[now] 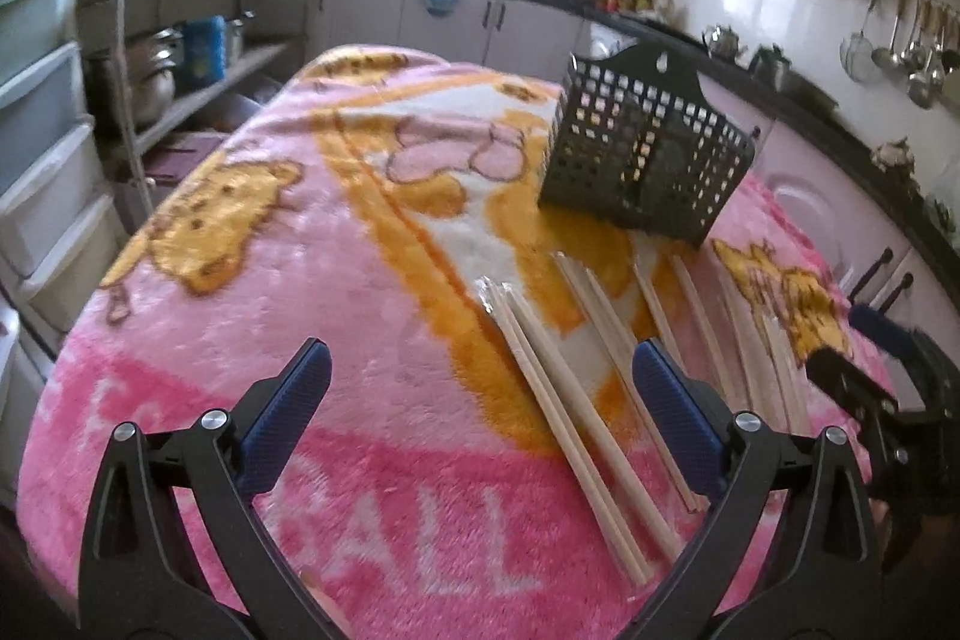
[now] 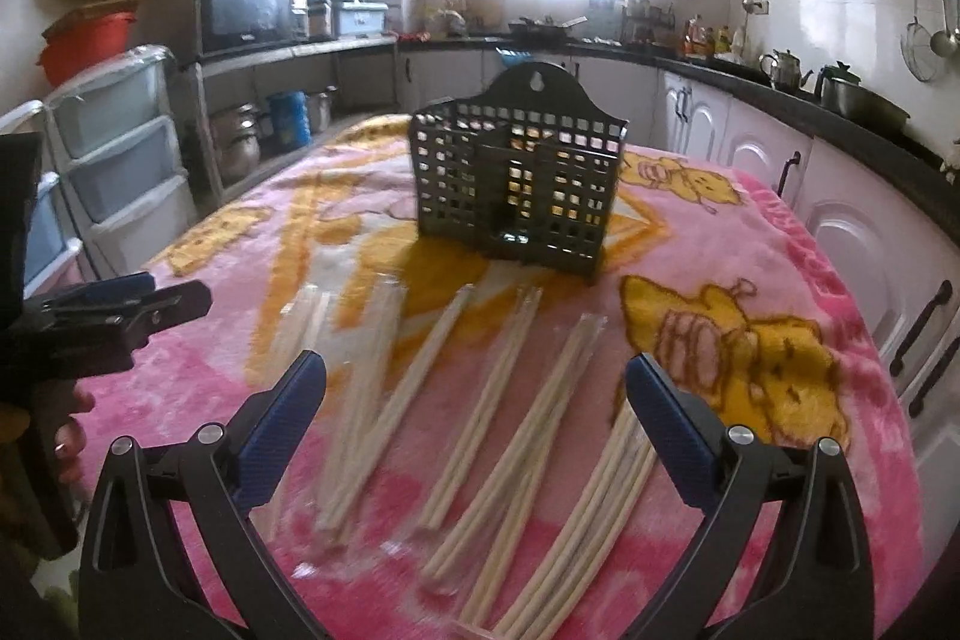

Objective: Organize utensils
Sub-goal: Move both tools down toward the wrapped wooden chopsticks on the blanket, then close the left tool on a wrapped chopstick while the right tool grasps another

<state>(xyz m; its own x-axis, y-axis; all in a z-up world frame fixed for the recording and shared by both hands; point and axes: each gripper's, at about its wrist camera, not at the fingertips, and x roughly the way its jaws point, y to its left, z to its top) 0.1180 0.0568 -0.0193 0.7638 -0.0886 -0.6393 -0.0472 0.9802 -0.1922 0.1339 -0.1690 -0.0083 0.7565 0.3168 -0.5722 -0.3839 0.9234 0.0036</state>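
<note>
Several pairs of wooden chopsticks in clear wrappers [image 2: 474, 400] lie side by side on the pink blanket-covered table [image 2: 780, 244], in front of a black perforated utensil holder [image 2: 516, 196] that stands upright and looks empty. In the left wrist view the holder [image 1: 648, 154] is at the far right and the nearest chopstick pair [image 1: 570, 418] runs toward my right finger. My left gripper [image 1: 480, 370] is open and empty above the blanket. My right gripper [image 2: 474, 376] is open and empty above the chopsticks. Each gripper shows at the other view's edge.
Kitchen counters with white cabinets [image 2: 750, 142] run along the back and right. Plastic drawer units [image 2: 120, 160] stand at the left. Kettles [image 2: 786, 70] and hanging ladles are on the right wall. A microwave [image 2: 246, 10] sits on a shelf at the left.
</note>
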